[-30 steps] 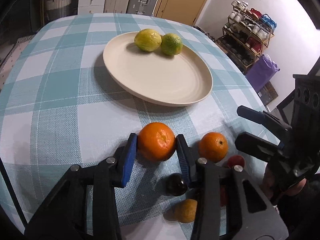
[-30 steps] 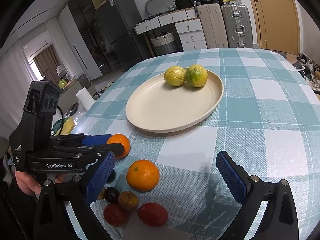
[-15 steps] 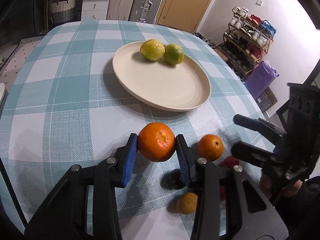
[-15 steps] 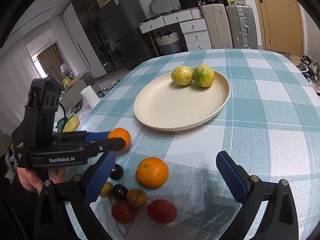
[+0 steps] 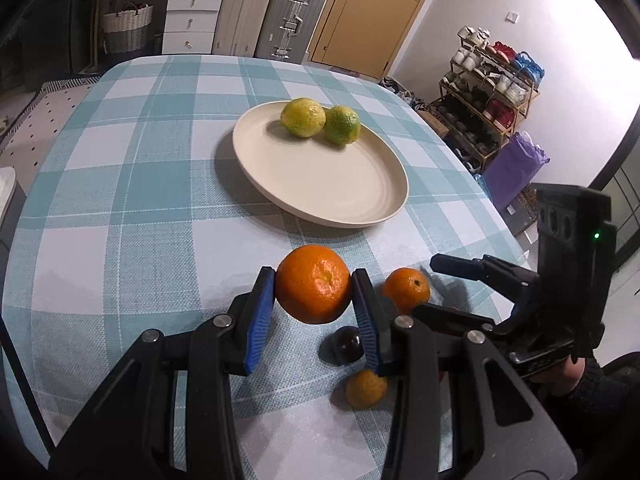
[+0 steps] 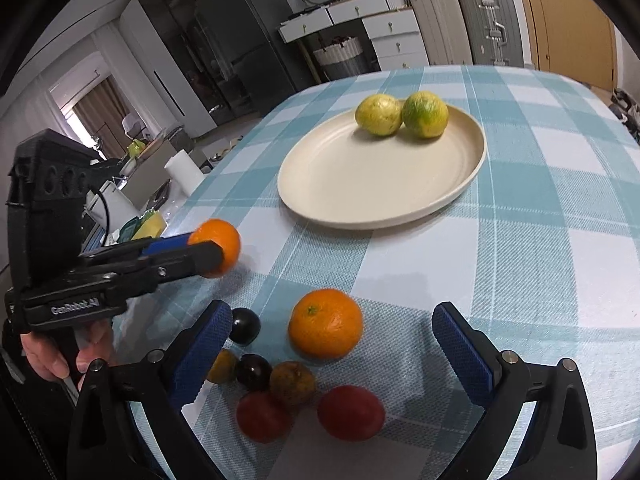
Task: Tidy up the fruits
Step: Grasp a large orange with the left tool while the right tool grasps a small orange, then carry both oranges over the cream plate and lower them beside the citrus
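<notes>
My left gripper (image 5: pixel 313 294) is shut on an orange (image 5: pixel 314 284), held a little above the checked tablecloth; the same orange (image 6: pixel 218 246) shows at the left of the right wrist view. A cream plate (image 5: pixel 352 196) further back carries a yellow lemon (image 5: pixel 303 117) and a green-yellow citrus (image 5: pixel 342 124). My right gripper (image 6: pixel 332 344) stands open over a second orange (image 6: pixel 326 323) on the cloth, not touching it. Near that orange lie two red fruits (image 6: pixel 351 412), dark plums (image 6: pixel 245 325) and small brownish-yellow fruits (image 6: pixel 292 384).
The round table's edge (image 5: pixel 496 216) curves close on the right, with a shoe rack (image 5: pixel 492 92) and purple bag (image 5: pixel 516 168) beyond. Drawers and suitcases (image 5: pixel 288 16) stand behind the table. A paper roll (image 6: pixel 184 172) and clutter sit off the table's left side.
The left gripper has lifted the orange off the cloth and carried it a little toward the plate. The right gripper has barely moved and stays open.
</notes>
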Motion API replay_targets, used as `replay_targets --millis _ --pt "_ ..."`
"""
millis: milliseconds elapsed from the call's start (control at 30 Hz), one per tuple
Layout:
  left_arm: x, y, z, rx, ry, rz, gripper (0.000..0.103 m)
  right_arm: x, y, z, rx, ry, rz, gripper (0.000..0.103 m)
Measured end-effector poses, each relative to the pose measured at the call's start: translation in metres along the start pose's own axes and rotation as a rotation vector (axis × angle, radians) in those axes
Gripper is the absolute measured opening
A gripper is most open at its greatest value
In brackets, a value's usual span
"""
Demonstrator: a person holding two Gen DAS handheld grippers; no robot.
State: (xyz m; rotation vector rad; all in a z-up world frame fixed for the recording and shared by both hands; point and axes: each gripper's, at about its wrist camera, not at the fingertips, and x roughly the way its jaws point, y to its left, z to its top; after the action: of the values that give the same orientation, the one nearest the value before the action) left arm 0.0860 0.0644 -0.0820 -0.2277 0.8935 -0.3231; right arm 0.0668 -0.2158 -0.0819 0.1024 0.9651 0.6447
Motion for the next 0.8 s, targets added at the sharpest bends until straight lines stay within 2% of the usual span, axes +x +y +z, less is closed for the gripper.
replay_targets --millis 233,300,433,567,800 --pt "-0.008 0.008 -0.005 -0.015 -0.005 -0.004 0.036 0.007 0.004 0.001 0.002 0.015 -0.012 0.096" --pt "-0.01 0.009 -0.005 -0.02 -0.009 -0.01 0.036 0.009 0.004 0.001 0.008 0.028 -0.021 0.079" --pt "-0.013 0.006 -0.004 -0.011 -0.019 -0.021 0.036 0.011 0.007 0.001 0.007 0.035 -0.017 0.069" --pt "-0.015 0.002 -0.003 -0.004 -0.027 -0.025 0.036 0.014 0.009 0.0 -0.007 0.049 -0.045 0.042" --pt "-0.017 0.001 0.002 -0.008 -0.032 -0.023 0.036 0.006 0.0 0.001 0.025 0.02 -0.052 0.04"
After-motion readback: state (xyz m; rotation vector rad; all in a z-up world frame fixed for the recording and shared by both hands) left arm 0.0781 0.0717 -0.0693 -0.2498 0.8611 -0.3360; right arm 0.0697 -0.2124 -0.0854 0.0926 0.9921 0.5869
